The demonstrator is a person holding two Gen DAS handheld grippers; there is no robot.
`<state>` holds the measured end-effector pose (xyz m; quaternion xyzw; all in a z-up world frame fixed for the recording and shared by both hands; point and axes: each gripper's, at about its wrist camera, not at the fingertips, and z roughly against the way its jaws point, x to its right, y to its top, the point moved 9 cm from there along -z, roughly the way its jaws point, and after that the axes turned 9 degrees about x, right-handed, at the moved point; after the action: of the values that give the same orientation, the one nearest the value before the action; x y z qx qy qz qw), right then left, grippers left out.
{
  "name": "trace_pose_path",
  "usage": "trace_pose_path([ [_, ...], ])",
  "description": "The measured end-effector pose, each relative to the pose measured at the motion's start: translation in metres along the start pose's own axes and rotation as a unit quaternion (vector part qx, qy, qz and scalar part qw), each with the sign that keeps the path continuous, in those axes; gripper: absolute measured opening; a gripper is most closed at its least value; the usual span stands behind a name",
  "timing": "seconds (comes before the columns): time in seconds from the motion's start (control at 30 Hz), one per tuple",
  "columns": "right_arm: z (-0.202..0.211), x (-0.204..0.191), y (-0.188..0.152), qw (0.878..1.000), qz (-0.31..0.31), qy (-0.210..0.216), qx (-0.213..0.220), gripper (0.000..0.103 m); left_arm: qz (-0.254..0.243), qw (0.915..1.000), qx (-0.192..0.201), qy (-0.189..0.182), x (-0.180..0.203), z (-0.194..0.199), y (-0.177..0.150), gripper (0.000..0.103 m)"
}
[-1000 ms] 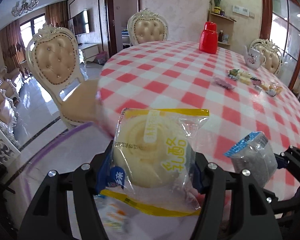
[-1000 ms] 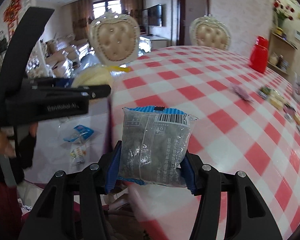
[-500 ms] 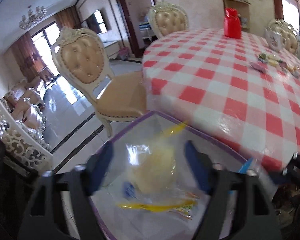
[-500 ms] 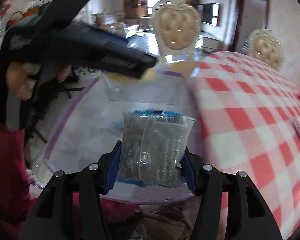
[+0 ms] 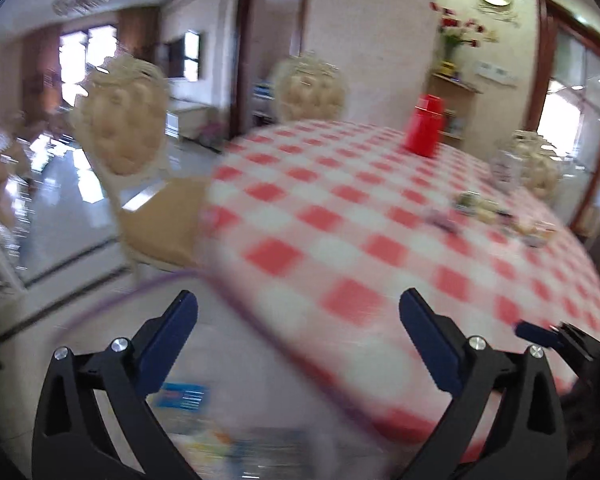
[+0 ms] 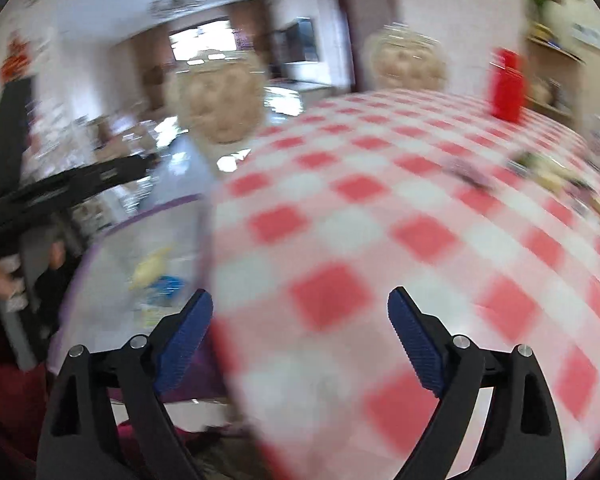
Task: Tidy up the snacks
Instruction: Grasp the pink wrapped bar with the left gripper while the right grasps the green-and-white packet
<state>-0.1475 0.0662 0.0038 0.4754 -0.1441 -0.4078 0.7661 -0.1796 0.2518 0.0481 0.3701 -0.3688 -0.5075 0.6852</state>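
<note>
Left wrist view: left gripper (image 5: 298, 312) opening wide, nothing between its jaws.
Blurred snack packets (image 5: 184, 396) lie at lower left, inside the clear bag (image 5: 112, 304); right gripper (image 6: 300, 308) likewise opening, empty.

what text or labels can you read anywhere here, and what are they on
None can be read.
Blue snack packet in the clear bag: print smeared by blur.
Snack wrappers far across the checked tablecloth: too small and blurred.
Red container: no label visible.
</note>
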Motion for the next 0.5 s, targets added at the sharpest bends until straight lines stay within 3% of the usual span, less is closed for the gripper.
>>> trace_pose_path([
  [0.17,0.025,0.097,-0.012,0.994,-0.067,-0.083,0.008,0.087,-0.016,0.9958,-0.046,-0.077,0.093,-0.036,-0.018,0.101],
  [0.3,0.041,0.173,-0.026,0.984,-0.109,-0.143,0.000,0.087,-0.050,0.9870,-0.087,-0.125,0.170,-0.076,-0.027,0.101],
  [0.4,0.047,0.220,-0.025,0.976,-0.135,-0.173,0.001,0.087,-0.052,0.9867,-0.092,-0.124,0.208,-0.114,-0.012,0.101],
  [0.5,0.052,0.276,-0.016,0.964,-0.162,-0.209,0.004,0.087,-0.011,0.9920,-0.072,-0.103,0.227,-0.153,0.010,0.101],
])
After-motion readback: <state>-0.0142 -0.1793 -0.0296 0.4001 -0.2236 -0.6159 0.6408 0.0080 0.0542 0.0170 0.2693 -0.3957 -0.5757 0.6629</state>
